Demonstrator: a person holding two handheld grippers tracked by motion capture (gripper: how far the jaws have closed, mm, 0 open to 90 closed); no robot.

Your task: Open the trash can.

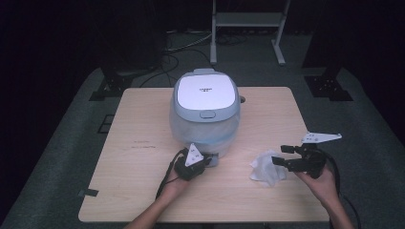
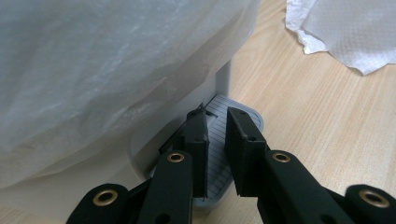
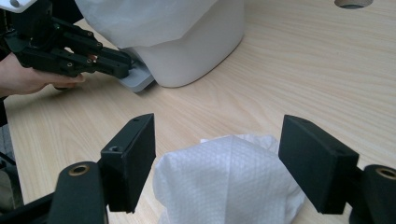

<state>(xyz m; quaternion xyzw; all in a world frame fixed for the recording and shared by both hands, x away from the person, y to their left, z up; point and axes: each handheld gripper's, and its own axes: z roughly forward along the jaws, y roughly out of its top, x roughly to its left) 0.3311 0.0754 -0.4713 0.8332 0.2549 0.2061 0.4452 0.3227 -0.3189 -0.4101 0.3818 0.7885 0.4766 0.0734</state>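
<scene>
The grey ribbed tab point(image 1: 213, 161) juts from the rice cooker's point(image 1: 205, 112) base at 6 o'clock in the high view, with the left gripper point(image 1: 206, 161) at it; the paper towel point(image 1: 267, 168) lies at the cooker's 4 o'clock, beside the right gripper point(image 1: 282, 155). In the left gripper view, the jaws stand narrowly apart above the tab point(image 2: 219, 154), not clamped. Likely next: close and pull it out. In the right gripper view, the jaws gape wide around the towel point(image 3: 229, 182).
</scene>
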